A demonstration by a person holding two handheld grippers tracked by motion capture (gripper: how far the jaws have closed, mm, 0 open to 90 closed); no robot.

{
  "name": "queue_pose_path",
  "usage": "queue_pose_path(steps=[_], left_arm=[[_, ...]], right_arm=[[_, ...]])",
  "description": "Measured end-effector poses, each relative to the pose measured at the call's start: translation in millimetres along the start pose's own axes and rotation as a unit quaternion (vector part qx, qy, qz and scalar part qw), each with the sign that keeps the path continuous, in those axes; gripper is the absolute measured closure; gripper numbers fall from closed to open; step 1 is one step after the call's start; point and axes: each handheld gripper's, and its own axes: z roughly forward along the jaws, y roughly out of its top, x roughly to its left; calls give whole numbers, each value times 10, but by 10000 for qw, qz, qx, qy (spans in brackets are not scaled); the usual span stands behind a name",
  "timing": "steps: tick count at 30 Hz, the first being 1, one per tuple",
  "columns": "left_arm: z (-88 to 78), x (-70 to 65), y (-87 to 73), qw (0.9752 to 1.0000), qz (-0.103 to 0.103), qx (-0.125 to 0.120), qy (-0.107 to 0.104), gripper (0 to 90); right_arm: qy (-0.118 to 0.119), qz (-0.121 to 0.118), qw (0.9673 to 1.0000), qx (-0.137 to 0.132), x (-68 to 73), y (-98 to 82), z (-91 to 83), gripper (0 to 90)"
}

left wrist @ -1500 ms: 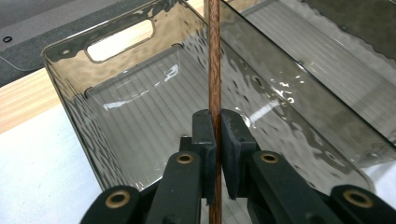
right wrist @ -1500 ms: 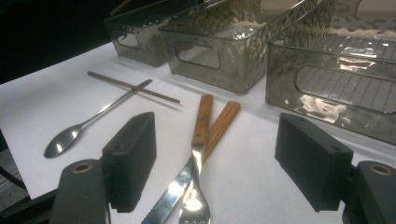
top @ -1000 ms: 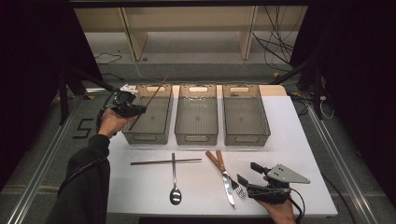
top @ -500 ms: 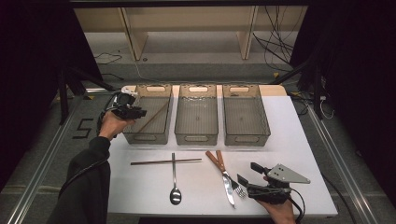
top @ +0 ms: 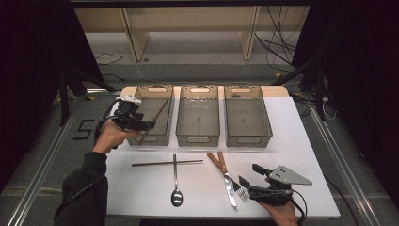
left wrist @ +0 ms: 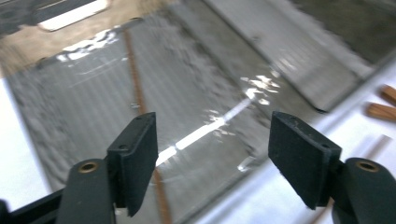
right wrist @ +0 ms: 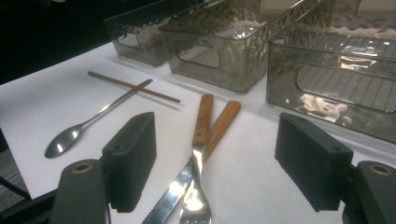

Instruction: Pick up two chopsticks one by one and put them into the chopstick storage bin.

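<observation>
Holding my left gripper (top: pixel 149 125) over the left bin (top: pixel 162 137), jaws just opened, empty.
One chopstick (top: pixel 157 116) lies inside; my right gripper (top: pixel 244 176) gapes near the fork (top: pixel 236 187).

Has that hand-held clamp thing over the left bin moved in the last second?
Yes. The left gripper has drawn back toward the near-left corner of the left bin, jaws just opened, leaving the chopstick lying in it.

White table (top: pixel 141 197), three clear bins (top: pixel 198 115), chopstick (top: pixel 167 163) crossing spoon (top: pixel 175 181), knife (top: pixel 227 181), probably fork (top: pixel 235 181).
</observation>
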Motion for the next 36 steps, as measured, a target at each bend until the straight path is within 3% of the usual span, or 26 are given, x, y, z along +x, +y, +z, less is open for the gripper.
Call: queue_pose_path(steps=[7,11,13,16,23,32,36], left_arm=[[-32,-353,-214,9990,364,-48,-252,269],[11,-478,-291,9983,522,-71,-259,255],[20,-544,-297,9975,689,-113,-123,251],[48,-618,-314,9964,845,-64,-89,254],[74,-681,-347,9936,1094,220,-186,253],[198,-737,-426,9845,1497,823,-398,259],[245,-755,-446,9833,1480,937,-499,264]], right_arm=[[-1,-11,10000,1,9,0,2,298],[8,-26,10000,14,16,0,4,298],[12,-63,10000,5,24,8,1,297],[18,-115,9999,-4,34,9,-6,297],[21,-118,9999,-12,26,7,-21,297],[20,-152,9999,14,36,7,-15,297],[16,-149,9999,10,33,5,-16,297]])
